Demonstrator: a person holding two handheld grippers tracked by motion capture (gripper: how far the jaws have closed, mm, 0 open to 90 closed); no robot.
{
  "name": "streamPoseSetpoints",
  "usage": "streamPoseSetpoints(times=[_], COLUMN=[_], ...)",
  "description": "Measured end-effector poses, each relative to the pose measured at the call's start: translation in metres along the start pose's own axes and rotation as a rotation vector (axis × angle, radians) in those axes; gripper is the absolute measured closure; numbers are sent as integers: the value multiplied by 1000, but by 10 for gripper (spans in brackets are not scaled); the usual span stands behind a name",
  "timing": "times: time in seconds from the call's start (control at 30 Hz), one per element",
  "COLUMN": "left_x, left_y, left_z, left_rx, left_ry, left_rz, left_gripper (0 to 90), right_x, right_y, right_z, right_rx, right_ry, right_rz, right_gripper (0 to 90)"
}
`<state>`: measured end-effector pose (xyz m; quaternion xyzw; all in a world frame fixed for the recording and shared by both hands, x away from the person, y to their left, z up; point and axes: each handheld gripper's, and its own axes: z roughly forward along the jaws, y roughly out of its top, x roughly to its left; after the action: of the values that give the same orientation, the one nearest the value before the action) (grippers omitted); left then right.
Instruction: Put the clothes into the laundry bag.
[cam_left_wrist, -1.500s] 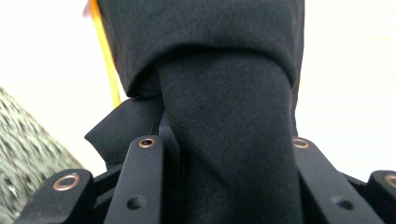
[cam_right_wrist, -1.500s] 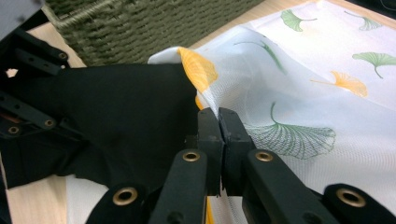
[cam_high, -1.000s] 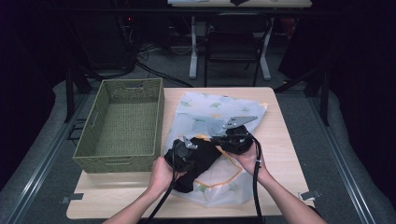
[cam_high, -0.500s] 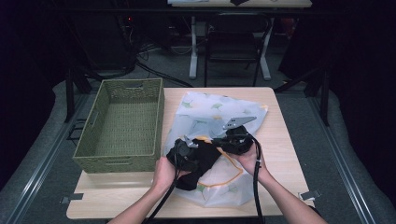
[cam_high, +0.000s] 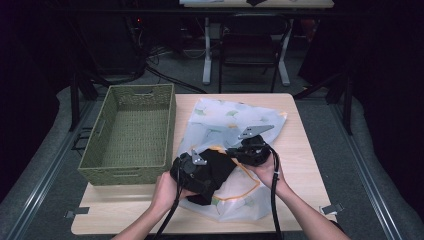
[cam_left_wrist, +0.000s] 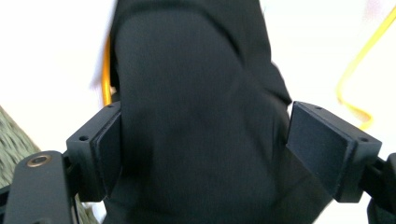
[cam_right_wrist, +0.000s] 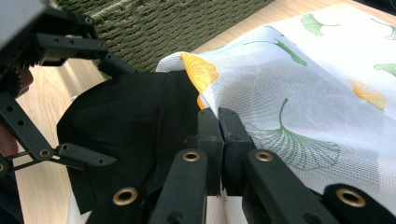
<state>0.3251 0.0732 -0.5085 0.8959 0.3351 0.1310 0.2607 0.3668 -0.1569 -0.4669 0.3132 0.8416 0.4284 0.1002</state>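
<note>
Now, black cloth (cam_left_wrist: 196, 121) between left gripper's (cam_left_wrist: 233, 140) spread fingers, right gripper's (cam_right_wrist: 218, 135) fingers pinched on mesh bag (cam_right_wrist: 299, 93).

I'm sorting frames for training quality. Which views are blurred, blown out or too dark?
High view: table lit, surroundings nearly black, mildly soft. Left gripper view: black cloth slightly blurred, white bag around it overexposed. Right gripper view: leaf-print bag sharp and bright, near jaws a bit soft.
</note>
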Motion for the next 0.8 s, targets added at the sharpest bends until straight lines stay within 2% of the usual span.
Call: streamPoseSetpoints(times=[0.1, 0.23, 0.3, 0.37, 0.4, 0.43, 0.53, 0.57, 0.63, 0.8], left_x=[0, -2, -3, -2, 0, 1, 0, -2, -2, 2], left_y=[-9, -14, -16, -18, -19, -19, -18, -18, -18, -12], left_z=[8, 17, 19, 20, 20, 21, 22, 22, 21, 14], left_rx=[18, 19, -1, -25, -31, -31, -31, -32, -42, -107], left_ry=[15, 74, 96, 121, 112, 102, 71, 78, 73, 65], left_rz=[-4, 17, 28, 33, 26, 23, 39, 44, 47, 14], left_gripper=[160, 179, 276, 414, 486, 520, 672, 707, 748, 769], right_x=[0, 1, 1, 1, 1, 1, 0, 0, 1, 1], right_y=[0, 0, 0, 0, 0, 0, 0, 0, 0, 2], right_z=[0, 1, 1, 1, 1, 1, 3, 3, 3, 0], right_rx=[-1, 2, 5, 4, 4, 4, 8, 6, 2, -17], right_ry=[0, 3, 4, 5, 6, 7, 10, 10, 10, 22], right_rz=[0, -2, -3, 0, 1, 2, 6, 3, 1, 6], right_gripper=[890, 890, 890, 890, 890, 890, 891, 891, 891, 891])
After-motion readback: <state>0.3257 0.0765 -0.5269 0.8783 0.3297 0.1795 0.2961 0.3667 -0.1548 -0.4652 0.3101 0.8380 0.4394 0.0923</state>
